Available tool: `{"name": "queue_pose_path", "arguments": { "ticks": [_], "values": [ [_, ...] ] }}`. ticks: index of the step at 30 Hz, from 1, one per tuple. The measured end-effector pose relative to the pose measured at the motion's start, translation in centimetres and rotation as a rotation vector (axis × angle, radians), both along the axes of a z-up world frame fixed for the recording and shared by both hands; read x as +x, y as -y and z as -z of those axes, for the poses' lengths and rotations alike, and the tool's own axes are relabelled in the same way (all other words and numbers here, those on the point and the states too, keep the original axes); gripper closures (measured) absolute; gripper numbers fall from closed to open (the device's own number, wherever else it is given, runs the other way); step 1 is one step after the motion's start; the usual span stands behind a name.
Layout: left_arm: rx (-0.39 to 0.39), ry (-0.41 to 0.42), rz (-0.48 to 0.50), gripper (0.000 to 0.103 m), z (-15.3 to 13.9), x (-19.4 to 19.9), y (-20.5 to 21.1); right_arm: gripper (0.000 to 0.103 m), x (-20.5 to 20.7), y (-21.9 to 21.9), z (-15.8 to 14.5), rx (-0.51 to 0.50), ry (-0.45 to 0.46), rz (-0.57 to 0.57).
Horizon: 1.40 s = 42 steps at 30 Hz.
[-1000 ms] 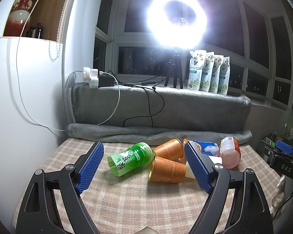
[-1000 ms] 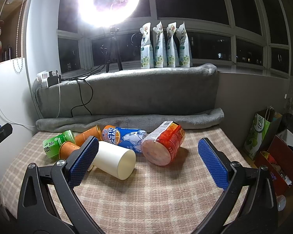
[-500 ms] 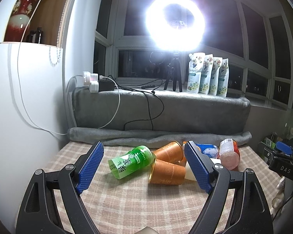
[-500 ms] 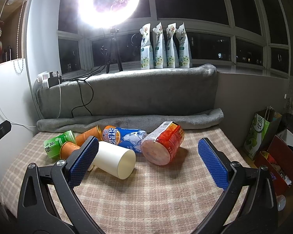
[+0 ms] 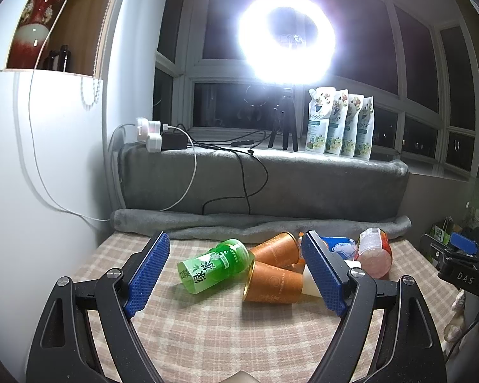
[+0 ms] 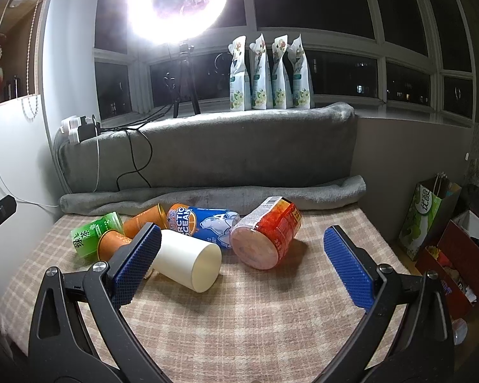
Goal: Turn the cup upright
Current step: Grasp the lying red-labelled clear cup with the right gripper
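Several cups lie on their sides in a heap on the checked tablecloth [image 6: 255, 312]. A green cup [image 5: 212, 265], two orange cups [image 5: 276, 282] and a red tub [image 5: 375, 257] show in the left wrist view. In the right wrist view a white cup [image 6: 188, 260], a blue "Arctic Ocean" cup [image 6: 204, 223], the red tub [image 6: 266, 237], the green cup [image 6: 95, 234] and an orange cup [image 6: 113, 249] show. My left gripper [image 5: 236, 271] is open, short of the green and orange cups. My right gripper [image 6: 242, 261] is open, short of the white cup and red tub.
A grey blanket roll [image 6: 214, 196] lines the table's far edge below a grey padded ledge [image 6: 226, 146] with cables, plugs, a ring light tripod and several pouches [image 6: 269, 75]. A white cabinet [image 5: 32, 175] stands left. Bags and boxes [image 6: 444, 236] sit off the right edge.
The left wrist view has tilted up slightly, so the cups sit a little lower in frame. The right gripper and all cups have stayed put.
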<state>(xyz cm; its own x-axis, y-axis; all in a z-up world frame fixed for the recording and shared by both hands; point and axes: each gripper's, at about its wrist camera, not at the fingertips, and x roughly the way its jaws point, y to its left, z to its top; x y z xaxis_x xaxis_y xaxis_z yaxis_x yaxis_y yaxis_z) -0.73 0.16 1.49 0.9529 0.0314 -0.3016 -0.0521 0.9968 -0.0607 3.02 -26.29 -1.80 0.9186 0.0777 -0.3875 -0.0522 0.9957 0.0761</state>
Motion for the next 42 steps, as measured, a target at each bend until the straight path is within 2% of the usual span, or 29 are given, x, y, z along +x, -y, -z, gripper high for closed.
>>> {"name": "queue_pose_path", "arguments": {
  "ticks": [5, 9, 14, 19, 25, 29, 37, 42],
  "values": [
    [-0.001, -0.014, 0.002, 0.018, 0.2, 0.2, -0.1, 0.000, 0.6, 0.3, 0.2, 0.015, -0.027, -0.006],
    [-0.002, -0.045, 0.014, 0.018, 0.7, 0.6, -0.1, 0.000, 2.2, 1.1, 1.0, 0.046, -0.092, -0.007],
    [-0.022, -0.113, 0.039, 0.018, 2.3, 0.9, -0.2, 0.000, 4.7, 3.4, 2.4, 0.148, -0.196, 0.000],
    [-0.068, -0.212, 0.067, 0.018, 4.3, 1.3, -0.4, 0.000, 7.3, 5.8, 4.1, 0.263, -0.301, -0.001],
    [-0.193, -0.363, 0.104, 0.018, 7.0, 2.5, -1.5, 0.000, 11.2, 8.2, 6.1, 0.374, -0.424, -0.003],
    [-0.230, -0.416, 0.113, 0.018, 8.5, 2.6, -1.8, 0.000, 14.1, 9.8, 7.9, 0.476, -0.505, 0.001],
    [-0.241, -0.471, 0.120, 0.018, 10.2, 2.8, -1.9, 0.000, 18.3, 10.9, 10.5, 0.636, -0.607, -0.017],
    [-0.244, -0.468, 0.112, 0.018, 10.2, 3.0, -2.2, 0.000, 20.6, 10.4, 11.4, 0.679, -0.654, -0.037]
  ]
}}
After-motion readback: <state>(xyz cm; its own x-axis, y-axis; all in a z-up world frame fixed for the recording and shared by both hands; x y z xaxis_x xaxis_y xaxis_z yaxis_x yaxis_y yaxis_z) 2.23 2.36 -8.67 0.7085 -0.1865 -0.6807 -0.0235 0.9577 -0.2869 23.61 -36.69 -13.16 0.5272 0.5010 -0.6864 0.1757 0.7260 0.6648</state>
